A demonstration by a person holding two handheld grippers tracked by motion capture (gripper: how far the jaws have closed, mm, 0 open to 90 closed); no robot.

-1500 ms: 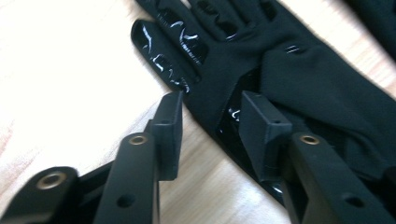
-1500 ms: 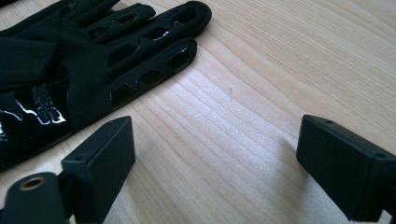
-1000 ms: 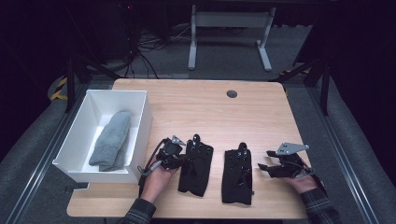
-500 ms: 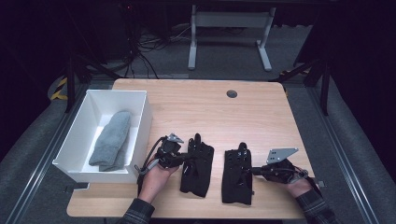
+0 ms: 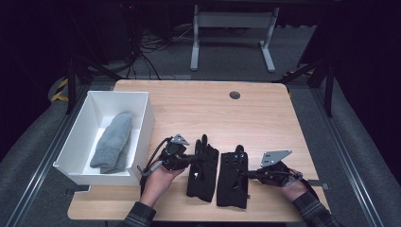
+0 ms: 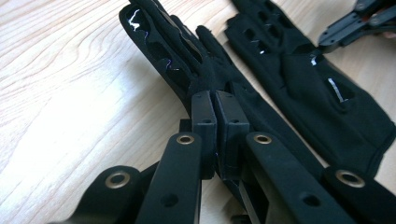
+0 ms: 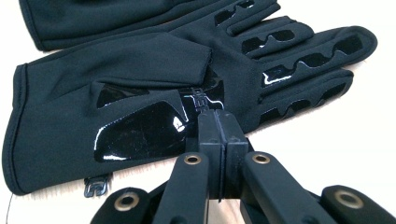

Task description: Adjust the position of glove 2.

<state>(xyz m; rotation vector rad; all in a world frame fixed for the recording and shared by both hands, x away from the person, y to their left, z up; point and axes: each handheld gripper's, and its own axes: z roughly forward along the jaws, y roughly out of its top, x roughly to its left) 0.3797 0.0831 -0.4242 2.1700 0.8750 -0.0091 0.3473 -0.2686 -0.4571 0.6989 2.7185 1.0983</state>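
Two black gloves lie side by side near the table's front edge. My left gripper (image 5: 195, 158) is shut on the left glove (image 5: 203, 172), pinching its near edge by the thumb; the glove's fingers (image 6: 159, 42) rise slightly off the wood ahead of the jaws. My right gripper (image 5: 247, 174) is shut at the near side edge of the right glove (image 5: 232, 178), its tips over the shiny palm patch (image 7: 140, 126). That glove (image 7: 154, 70) lies flat with its palm up. In the left gripper view the right glove (image 6: 317, 79) lies beyond, with the other gripper at the top right.
A white box (image 5: 142, 124) stands at the table's left with a grey folded cloth (image 5: 113, 142) inside. A round cable hole (image 5: 234, 95) sits near the table's far edge. Bare wood (image 5: 213, 118) stretches beyond the gloves.
My right gripper has moved left and down from beside the right glove onto its edge. The left gripper has stayed at the left glove.
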